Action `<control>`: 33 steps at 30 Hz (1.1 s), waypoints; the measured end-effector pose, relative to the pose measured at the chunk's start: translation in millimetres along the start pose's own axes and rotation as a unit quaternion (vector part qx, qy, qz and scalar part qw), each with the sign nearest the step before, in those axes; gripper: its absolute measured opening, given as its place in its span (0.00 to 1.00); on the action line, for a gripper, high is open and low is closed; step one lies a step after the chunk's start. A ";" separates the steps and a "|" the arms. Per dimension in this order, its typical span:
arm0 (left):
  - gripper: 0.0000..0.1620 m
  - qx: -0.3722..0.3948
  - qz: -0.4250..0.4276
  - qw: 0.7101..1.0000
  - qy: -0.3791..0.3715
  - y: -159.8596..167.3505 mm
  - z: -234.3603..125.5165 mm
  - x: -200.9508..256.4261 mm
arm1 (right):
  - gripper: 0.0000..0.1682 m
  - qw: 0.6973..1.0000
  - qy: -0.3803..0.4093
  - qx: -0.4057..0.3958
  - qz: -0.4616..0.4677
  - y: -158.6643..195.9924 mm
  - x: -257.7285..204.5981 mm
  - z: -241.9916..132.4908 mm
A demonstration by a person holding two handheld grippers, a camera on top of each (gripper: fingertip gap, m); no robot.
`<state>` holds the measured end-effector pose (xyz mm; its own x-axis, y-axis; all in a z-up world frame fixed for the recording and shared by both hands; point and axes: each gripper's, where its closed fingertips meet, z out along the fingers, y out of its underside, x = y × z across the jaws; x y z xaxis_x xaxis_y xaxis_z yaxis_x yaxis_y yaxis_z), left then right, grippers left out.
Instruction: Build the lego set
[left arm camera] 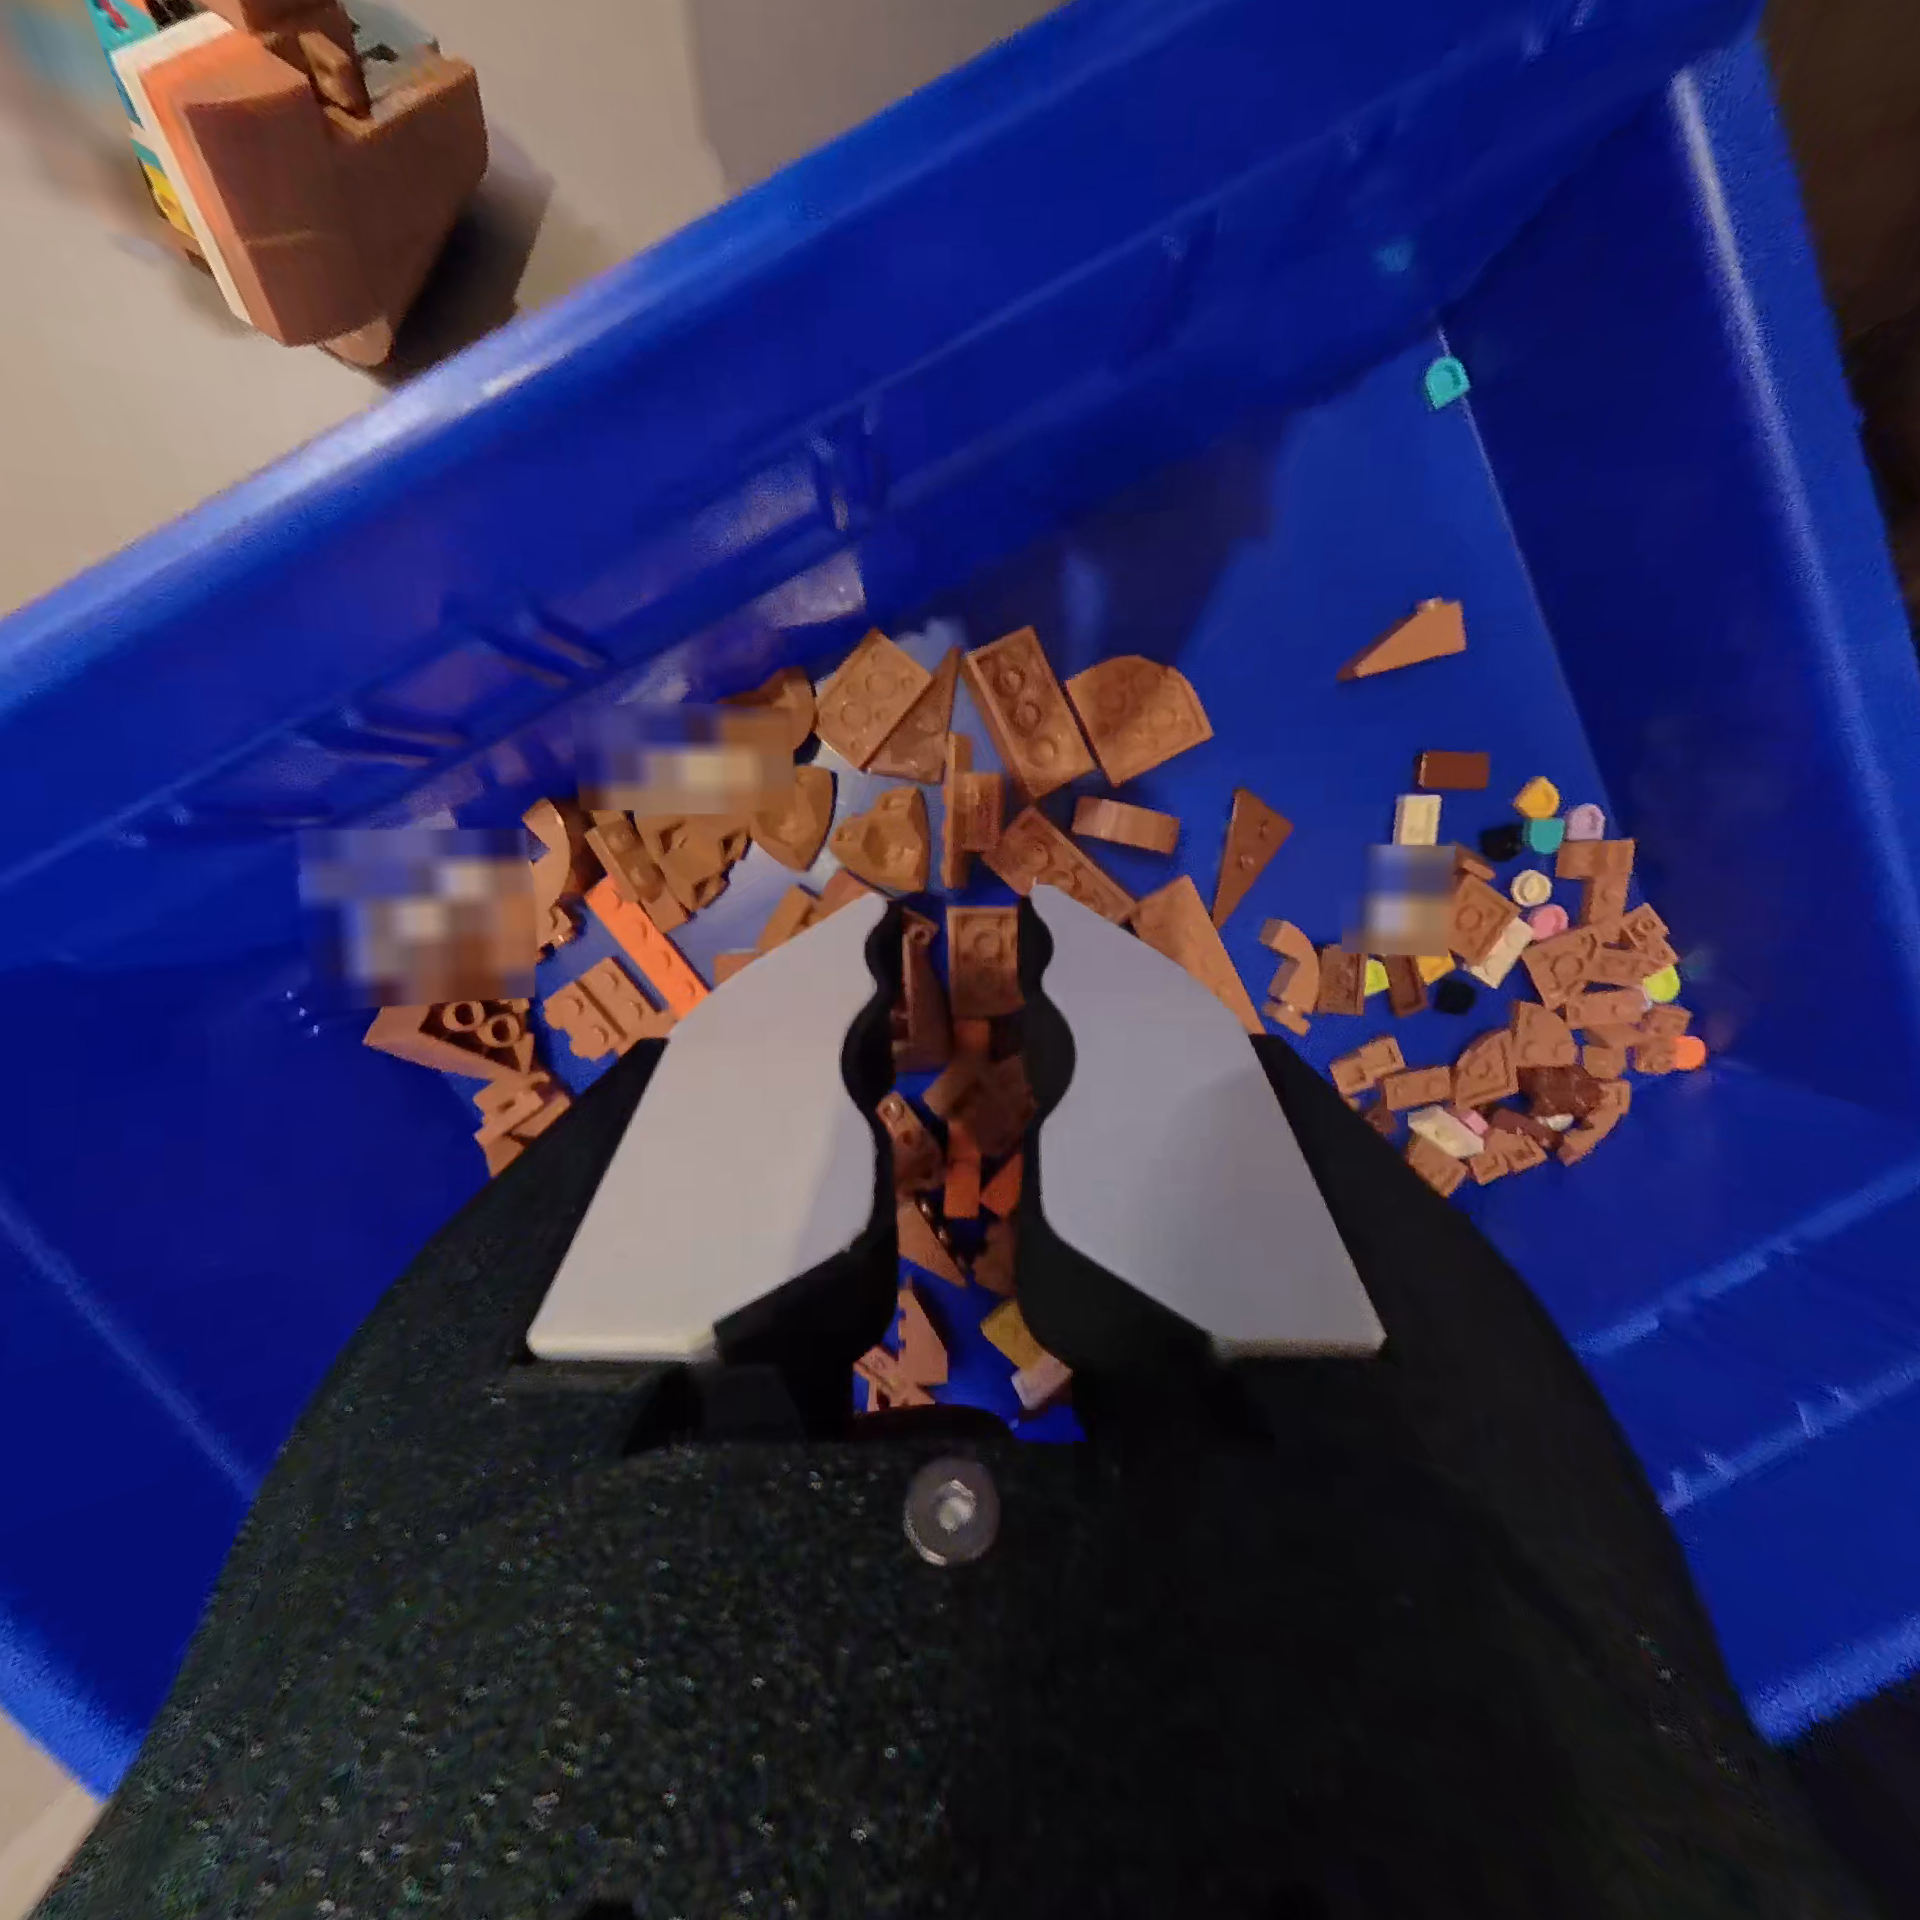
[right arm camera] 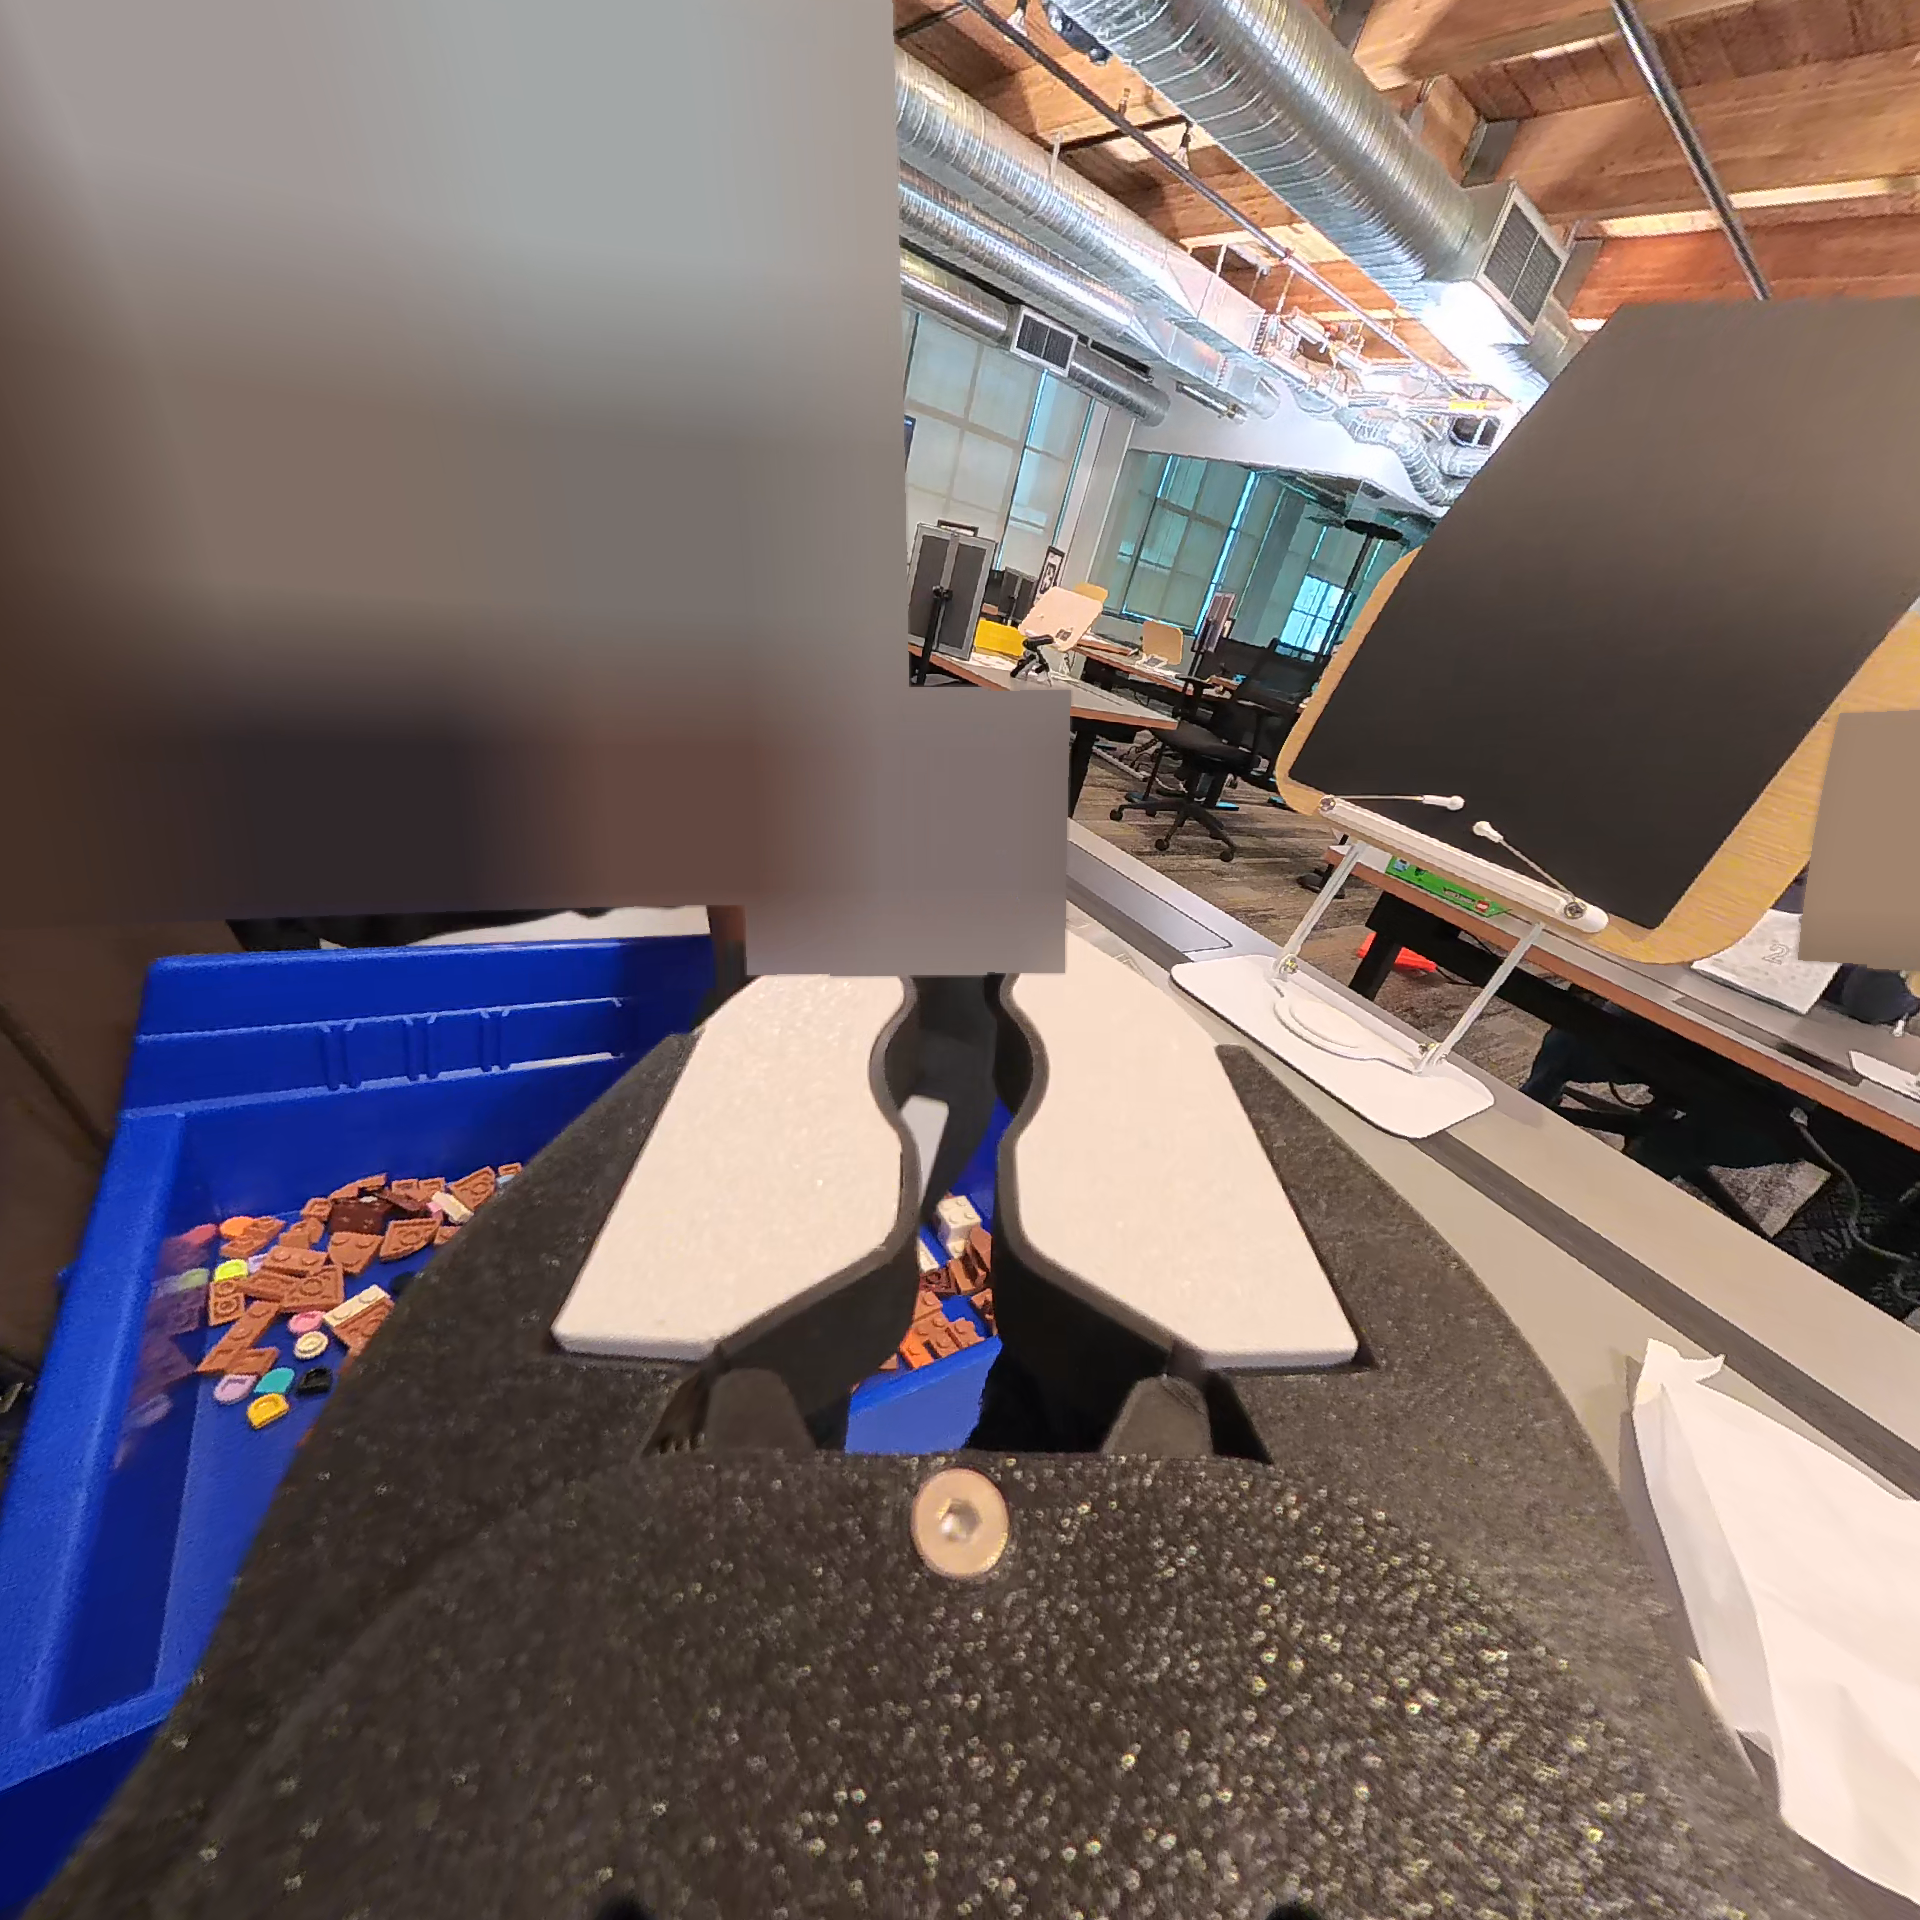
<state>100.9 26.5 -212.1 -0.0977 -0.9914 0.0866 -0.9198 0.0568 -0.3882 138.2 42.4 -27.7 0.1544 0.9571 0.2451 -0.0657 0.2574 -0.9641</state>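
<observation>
Open-plan office under exposed timber beams and silver ducting [right arm camera: 1226,135], grey desk [right arm camera: 1340,1164] running through it, rows of tables and chairs beyond. On that desk, deep blue bin [left arm camera: 1039,343] holding the loose Lego pieces [left arm camera: 1029,717]: mostly flat tan-brown plates, wedges and quarter-rounds piled against the far wall, with a smaller scatter [left arm camera: 1507,997] to one side mixing in tiny round and tile parts in yellow, pink, teal, black and cream. Outside the bin, a partly built model [left arm camera: 312,177] in brown, orange and white standing on the desk, blurred. Left gripper [left arm camera: 956,914] lowered into the bin over the pile, fingers a narrow gap apart, a small brown studded plate [left arm camera: 982,951] lying between the tips but not visibly pinched. Right gripper [right arm camera: 956,997] raised above the bin's near edge, fingers likewise parted, nothing between them. Judged light, rigid and slick, these pieces: likely to skate on the smooth bin floor or flip when nudged, and thin enough that a flat-lying plate offers little to grab. Best hold probably across the two long edges of a plate, or on one propped up against its neighbours. Farther out, a tilted book stand [right arm camera: 1340,1029] with a masked page, and white paper [right arm camera: 1787,1558] at the desk's near side.
</observation>
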 end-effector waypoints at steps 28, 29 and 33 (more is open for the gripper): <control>0.09 0.538 -0.024 0.699 -0.471 42.0 -211.5 -19.4 | 0.04 0.969 -0.104 -0.200 -0.103 43.5 -12.1 77.0; 0.09 0.553 -0.027 0.686 -0.472 44.9 -214.3 -18.6 | 0.04 0.964 -0.115 -0.214 -0.107 48.3 -14.1 83.0; 0.15 0.569 -0.036 0.656 -0.494 56.7 -224.7 -19.7 | 0.04 0.946 -0.163 -0.253 -0.117 68.0 -29.4 106.1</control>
<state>-34.8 75.7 -29.6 0.7419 -0.6104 -0.2773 0.0250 0.4385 -0.8984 24.6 45.9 -89.6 -0.2111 0.8935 0.3964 0.4265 0.4491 -0.7851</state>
